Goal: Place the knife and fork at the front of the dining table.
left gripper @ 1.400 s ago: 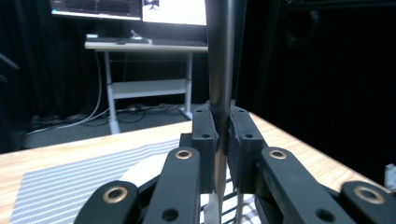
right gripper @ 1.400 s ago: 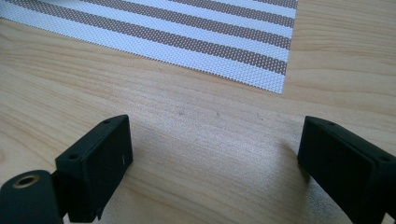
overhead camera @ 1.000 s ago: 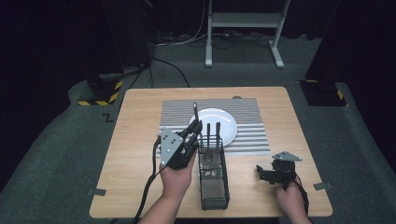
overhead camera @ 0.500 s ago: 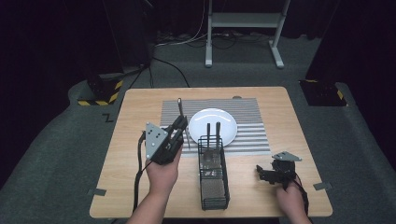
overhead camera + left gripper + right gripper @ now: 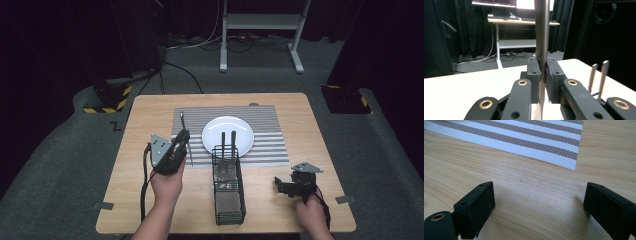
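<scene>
My left gripper (image 5: pixel 181 141) is shut on a slim metal utensil (image 5: pixel 183 125), which it holds nearly upright over the left part of the striped placemat (image 5: pixel 265 150). In the left gripper view the pads (image 5: pixel 535 72) clamp the utensil's shaft (image 5: pixel 542 37). A white plate (image 5: pixel 227 131) lies on the mat. A black wire cutlery basket (image 5: pixel 229 192) stands in front of the plate, to the right of my left gripper, with two utensil handles (image 5: pixel 228 137) sticking up from it. My right gripper (image 5: pixel 287 186) rests low near the table's front right, open, with bare wood between its jaws (image 5: pixel 539 195).
The wooden table (image 5: pixel 150 120) has bare room left of the mat and along its front edge. A corner of the placemat (image 5: pixel 571 162) lies just ahead of my right gripper. Beyond the table stand a metal stand's legs (image 5: pixel 260 30) and cables on the floor.
My left gripper has carried the utensil leftward, away from above the basket, and lower, to the mat's left part. The right gripper has stayed put.
</scene>
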The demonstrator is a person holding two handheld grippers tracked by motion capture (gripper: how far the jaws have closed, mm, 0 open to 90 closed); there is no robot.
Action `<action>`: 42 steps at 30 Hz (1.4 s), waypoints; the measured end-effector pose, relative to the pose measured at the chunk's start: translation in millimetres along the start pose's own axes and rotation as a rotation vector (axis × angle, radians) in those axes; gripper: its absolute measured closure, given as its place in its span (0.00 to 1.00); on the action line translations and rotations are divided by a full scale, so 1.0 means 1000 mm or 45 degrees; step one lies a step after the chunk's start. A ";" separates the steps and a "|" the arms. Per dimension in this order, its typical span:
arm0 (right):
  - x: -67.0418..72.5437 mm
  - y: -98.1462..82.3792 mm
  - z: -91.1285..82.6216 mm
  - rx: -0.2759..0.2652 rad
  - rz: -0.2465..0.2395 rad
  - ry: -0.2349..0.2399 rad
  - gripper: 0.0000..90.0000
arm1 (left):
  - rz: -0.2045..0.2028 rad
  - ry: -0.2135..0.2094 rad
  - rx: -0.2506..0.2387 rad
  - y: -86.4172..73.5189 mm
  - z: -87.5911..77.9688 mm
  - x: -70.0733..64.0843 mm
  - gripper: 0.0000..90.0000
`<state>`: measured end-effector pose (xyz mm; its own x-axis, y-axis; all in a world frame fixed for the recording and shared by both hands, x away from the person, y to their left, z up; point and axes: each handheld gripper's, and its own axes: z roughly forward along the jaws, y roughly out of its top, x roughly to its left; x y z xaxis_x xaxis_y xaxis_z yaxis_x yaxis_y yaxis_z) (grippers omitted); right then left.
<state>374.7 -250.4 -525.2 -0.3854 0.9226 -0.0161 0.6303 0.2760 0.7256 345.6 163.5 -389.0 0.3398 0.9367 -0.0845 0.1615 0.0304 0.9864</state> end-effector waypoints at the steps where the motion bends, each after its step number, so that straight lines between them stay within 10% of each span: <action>1: 0.000 0.000 0.000 -0.003 -0.004 0.003 0.11 | 0.006 0.006 0.004 -0.002 0.001 0.002 0.91; 42: 0.003 0.001 0.001 0.002 -0.012 0.011 0.11 | -0.107 0.095 0.274 -0.033 0.082 0.042 0.92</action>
<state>374.9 -247.4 -525.2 -0.3971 0.9176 -0.0166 0.6279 0.2849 0.7242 431.1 173.5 -436.4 0.2486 0.9575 -0.1461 0.3829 0.0414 0.9229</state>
